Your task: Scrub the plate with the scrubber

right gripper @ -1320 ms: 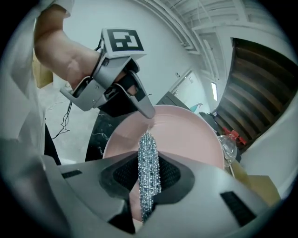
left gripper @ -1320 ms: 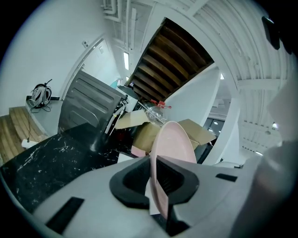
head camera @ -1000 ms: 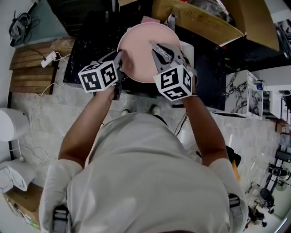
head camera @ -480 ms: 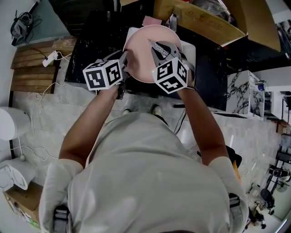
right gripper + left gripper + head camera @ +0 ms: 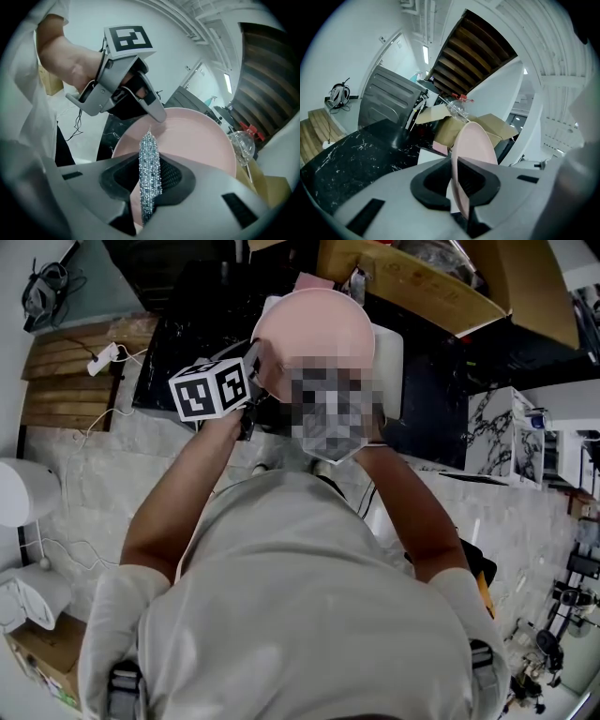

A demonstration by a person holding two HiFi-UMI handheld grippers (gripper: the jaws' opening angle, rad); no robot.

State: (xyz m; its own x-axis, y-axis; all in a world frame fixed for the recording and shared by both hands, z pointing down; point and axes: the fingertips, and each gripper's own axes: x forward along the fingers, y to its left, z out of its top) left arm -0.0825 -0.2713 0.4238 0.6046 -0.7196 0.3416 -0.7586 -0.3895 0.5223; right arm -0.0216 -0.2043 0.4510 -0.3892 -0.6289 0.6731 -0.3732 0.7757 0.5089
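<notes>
the print on show is the black-and-white square pattern on the marker cube (image 5: 211, 387) of the left gripper (image 5: 456, 174). the plate (image 5: 197, 140) is plain pale pink, round, smooth and shallow, with a low raised rim. it is held up on edge over the black marbled countertop (image 5: 347, 159), in front of the person. the left gripper's jaws have just eased a little wider, yet the pads clamp the plate's rim between them at its left side. the right gripper (image 5: 150, 183) is clenched on the scrubber (image 5: 149, 157) (a silvery, glittering metal mesh, squeezed flat and standing upright between the pads). its pointed tip reaches up to the plate's face just beside the left gripper's fingertip; whether it touches i cannot tell. behind the plate stands an open cardboard box (image 5: 492, 125), and a clear plastic bottle (image 5: 457, 107) with a red top lies at it; in it or on it i cannot tell.
</notes>
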